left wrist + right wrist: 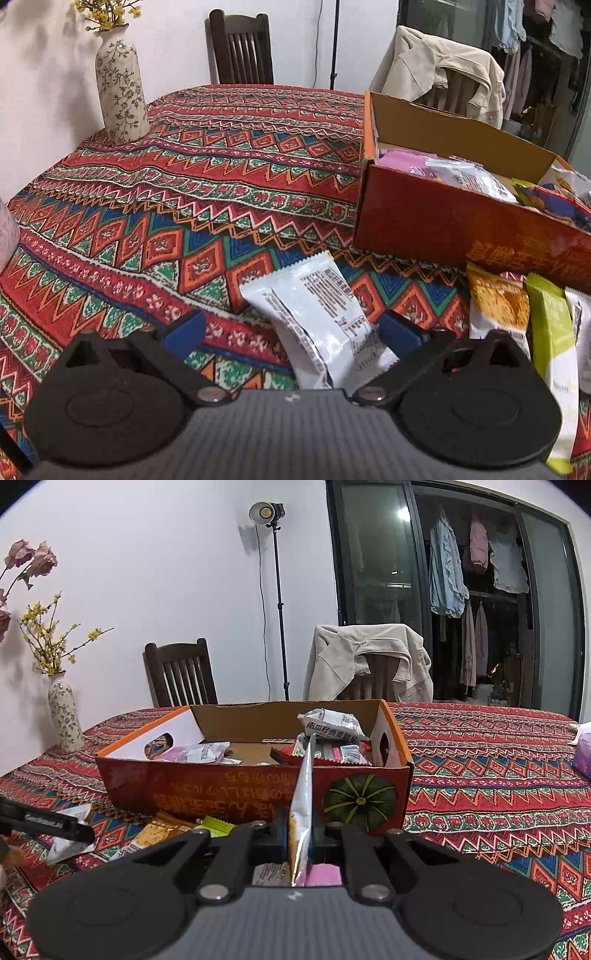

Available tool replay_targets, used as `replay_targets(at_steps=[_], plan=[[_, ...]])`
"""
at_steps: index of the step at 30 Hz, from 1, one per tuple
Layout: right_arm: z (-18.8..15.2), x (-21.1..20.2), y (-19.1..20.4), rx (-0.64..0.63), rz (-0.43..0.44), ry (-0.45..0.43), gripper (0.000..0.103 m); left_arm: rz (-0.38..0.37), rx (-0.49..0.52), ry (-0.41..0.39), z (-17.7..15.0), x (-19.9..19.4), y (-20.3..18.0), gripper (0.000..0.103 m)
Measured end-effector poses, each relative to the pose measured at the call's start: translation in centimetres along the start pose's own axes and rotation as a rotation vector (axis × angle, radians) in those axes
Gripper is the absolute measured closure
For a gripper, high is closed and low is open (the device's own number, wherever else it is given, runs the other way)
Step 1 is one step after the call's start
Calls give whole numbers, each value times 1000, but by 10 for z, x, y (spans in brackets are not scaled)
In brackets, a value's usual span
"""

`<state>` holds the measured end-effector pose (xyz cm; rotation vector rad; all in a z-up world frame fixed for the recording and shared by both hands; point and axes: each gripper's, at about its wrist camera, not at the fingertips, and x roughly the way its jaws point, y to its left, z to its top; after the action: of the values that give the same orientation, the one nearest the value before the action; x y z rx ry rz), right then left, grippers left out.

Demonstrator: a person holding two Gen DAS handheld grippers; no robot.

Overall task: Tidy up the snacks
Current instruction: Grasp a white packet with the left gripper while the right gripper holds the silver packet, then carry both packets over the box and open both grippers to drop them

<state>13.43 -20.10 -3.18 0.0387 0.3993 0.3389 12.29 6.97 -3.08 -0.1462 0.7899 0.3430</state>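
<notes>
Right claw (301,834) clamped on a snack packet (302,805) held edge-on before the orange box (255,790), left claw (291,328) spread wide around a white packet (314,314) lying on the patterned table (184,192), more snacks (332,738) inside the box

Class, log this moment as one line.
left gripper: open over white packet | right gripper: shut on snack packet | box: partly filled
</notes>
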Motion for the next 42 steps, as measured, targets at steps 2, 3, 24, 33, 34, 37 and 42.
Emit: replay_targets(at_steps=[2, 3, 24, 33, 34, 37, 42], plan=[[0, 0, 0, -4, -2, -1, 94, -6, 8, -16, -3, -4, 0, 11], [0, -1, 1, -5, -4, -2, 94, -14, 12, -23, -4, -6, 0, 20], [0, -18, 8, -41, 6, -41, 94, -85, 71, -159, -21, -47, -3, 61], [9, -35, 8, -51, -2, -84, 94, -122, 82, -234, -17, -72, -4, 61], [12, -36, 8, -56, -4, -92, 94, -127, 85, -247, -15, -76, -5, 61], [21, -38, 9, -68, -9, -112, 94, -145, 101, -289, -8, -86, -11, 61], [40, -34, 11, -87, -8, -142, 94, -171, 137, -365, 8, -97, -27, 61]])
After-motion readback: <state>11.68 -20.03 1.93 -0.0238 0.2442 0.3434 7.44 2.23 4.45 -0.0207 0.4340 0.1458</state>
